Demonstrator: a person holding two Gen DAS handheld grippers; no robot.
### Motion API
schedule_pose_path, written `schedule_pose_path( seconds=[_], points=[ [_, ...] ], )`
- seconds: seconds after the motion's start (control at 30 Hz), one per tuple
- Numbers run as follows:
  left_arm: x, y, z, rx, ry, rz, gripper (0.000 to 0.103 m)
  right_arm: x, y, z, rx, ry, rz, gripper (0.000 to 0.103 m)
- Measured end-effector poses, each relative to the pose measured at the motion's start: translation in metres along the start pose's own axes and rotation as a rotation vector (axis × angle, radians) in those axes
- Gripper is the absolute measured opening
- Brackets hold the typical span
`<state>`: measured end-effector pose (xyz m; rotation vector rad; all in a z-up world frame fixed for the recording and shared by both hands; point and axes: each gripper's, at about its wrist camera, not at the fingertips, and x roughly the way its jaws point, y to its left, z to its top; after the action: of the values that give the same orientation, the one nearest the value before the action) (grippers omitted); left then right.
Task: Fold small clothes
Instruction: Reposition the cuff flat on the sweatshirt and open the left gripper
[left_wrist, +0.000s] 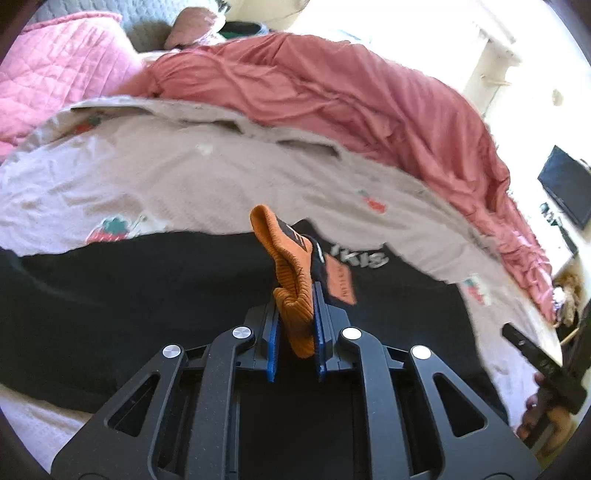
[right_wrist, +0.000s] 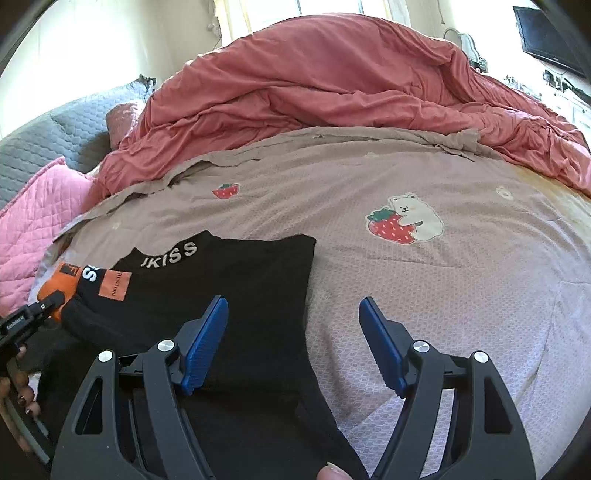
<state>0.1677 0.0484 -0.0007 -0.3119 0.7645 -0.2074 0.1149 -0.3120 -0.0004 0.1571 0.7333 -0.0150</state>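
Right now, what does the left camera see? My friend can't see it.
The left gripper pinches the orange cuff of a black top lying on a strawberry bedsheet. A red duvet is bunched behind.

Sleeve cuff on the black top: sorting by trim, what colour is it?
Orange ribbed knit cuff, clearest in the left wrist view.

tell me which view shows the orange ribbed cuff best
The left wrist view: the orange cuff fills the centre, pinched between the left tool's blue pads. The right wrist view shows it only small at the left edge, partly hidden by that tool.
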Motion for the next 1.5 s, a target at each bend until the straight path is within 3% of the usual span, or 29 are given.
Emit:
schedule_pose_path(
  seconds=[0.17,0.53,0.63,0.7,0.77,0.87,0.9,0.97,1.07,1.23,1.37,1.5],
  points=[
    [0.016,0.007,-0.014,0.001,0.088,0.047,0.009,0.01,0.014,0.0,-0.044,0.029,-0.018,0.072],
    [0.012,0.021,-0.014,-0.054,0.098,0.041,0.012,0.04,0.058,0.016,-0.145,0.055,0.068,0.072],
    [0.009,0.02,-0.013,-0.037,0.085,0.076,0.014,0.057,0.064,0.019,-0.152,0.092,0.09,0.075],
    [0.004,0.022,-0.01,-0.035,0.063,0.105,0.014,0.074,0.064,0.018,-0.163,0.13,0.06,0.075],
    [-0.005,0.023,-0.006,-0.025,0.024,0.142,0.014,0.087,0.061,0.014,-0.164,0.169,0.017,0.075],
    [-0.02,0.025,0.001,-0.025,-0.048,0.165,0.014,0.097,0.052,0.009,-0.129,0.2,0.034,0.075],
    [-0.026,0.022,0.004,-0.014,-0.078,0.155,0.016,0.097,0.051,0.009,-0.124,0.196,0.041,0.075],
    [-0.031,0.014,0.006,0.015,-0.103,0.128,0.038,0.096,0.051,0.008,-0.119,0.193,0.047,0.075],
    [-0.03,-0.005,0.005,0.089,-0.112,0.089,0.046,0.093,0.05,0.007,-0.114,0.186,0.05,0.075],
    [0.002,-0.023,-0.005,0.16,-0.013,0.032,0.056,0.076,0.048,0.008,-0.089,0.151,0.065,0.075],
    [0.038,-0.016,-0.018,0.17,0.141,0.094,0.058,0.06,0.046,0.006,-0.078,0.128,0.082,0.078],
    [0.042,-0.012,-0.022,0.158,0.154,0.097,0.058,0.051,0.047,0.003,-0.079,0.121,0.092,0.078]
  ],
)
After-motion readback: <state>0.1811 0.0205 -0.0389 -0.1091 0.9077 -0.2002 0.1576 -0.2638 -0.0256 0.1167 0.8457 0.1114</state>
